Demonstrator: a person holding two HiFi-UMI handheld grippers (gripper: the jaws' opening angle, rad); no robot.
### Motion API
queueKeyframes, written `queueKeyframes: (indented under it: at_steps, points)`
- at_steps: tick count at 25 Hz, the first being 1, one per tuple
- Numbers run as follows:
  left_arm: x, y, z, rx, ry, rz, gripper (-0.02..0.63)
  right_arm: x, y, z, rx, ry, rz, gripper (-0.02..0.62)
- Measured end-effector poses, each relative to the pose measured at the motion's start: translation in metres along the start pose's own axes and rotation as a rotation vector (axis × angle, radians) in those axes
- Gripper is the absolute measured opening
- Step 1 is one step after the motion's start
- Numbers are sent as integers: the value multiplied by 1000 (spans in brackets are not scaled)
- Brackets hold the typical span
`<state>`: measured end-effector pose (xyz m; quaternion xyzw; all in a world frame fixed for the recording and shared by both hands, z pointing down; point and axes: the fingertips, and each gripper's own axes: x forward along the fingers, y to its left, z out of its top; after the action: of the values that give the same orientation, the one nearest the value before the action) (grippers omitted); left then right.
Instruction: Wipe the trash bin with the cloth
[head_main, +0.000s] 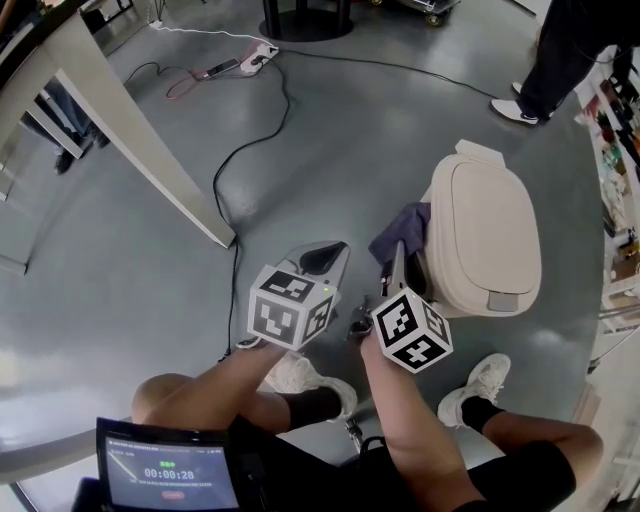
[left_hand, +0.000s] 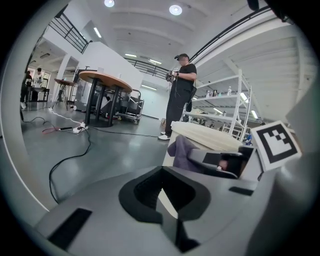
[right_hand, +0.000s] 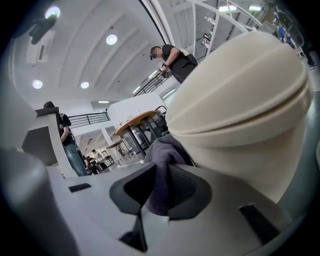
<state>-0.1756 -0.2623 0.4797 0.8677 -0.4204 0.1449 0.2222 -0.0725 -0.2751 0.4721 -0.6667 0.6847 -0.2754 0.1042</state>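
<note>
A cream trash bin (head_main: 490, 235) with its lid down stands on the grey floor at the right. My right gripper (head_main: 398, 265) is shut on a purple-grey cloth (head_main: 405, 232) and holds it against the bin's left side. In the right gripper view the cloth (right_hand: 162, 165) is pinched in the right gripper (right_hand: 159, 192), with the bin (right_hand: 245, 115) close on the right. My left gripper (head_main: 322, 258) hovers just left of the cloth, shut with nothing in it. From the left gripper (left_hand: 162, 192) I see the cloth (left_hand: 182, 152) and the bin's lid (left_hand: 205, 137).
A black cable (head_main: 235, 150) runs over the floor to a power strip (head_main: 258, 55). A white slanted table leg (head_main: 140, 140) stands at the left. Shelves (head_main: 615, 110) line the right edge. Another person (head_main: 560, 50) stands beyond the bin. My white shoes (head_main: 480, 385) rest near its base.
</note>
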Motion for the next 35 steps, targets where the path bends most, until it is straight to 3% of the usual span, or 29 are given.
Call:
queueKeyframes:
  at_steps: [12,19,27,35]
  points:
    - [0,3,-6,19,18,5,0,21,-38,-43,-38,48,-157,69]
    - [-2,6,-7,18,21,13,0,38,-70,-86,-52,157,-275,69]
    - [1,28,-26,3,71,61,0,65,-102,-138,-113,243,-346,69]
    - [2,31,-23,0,77,74,0,68,-121,-166,-122,325,-398,69]
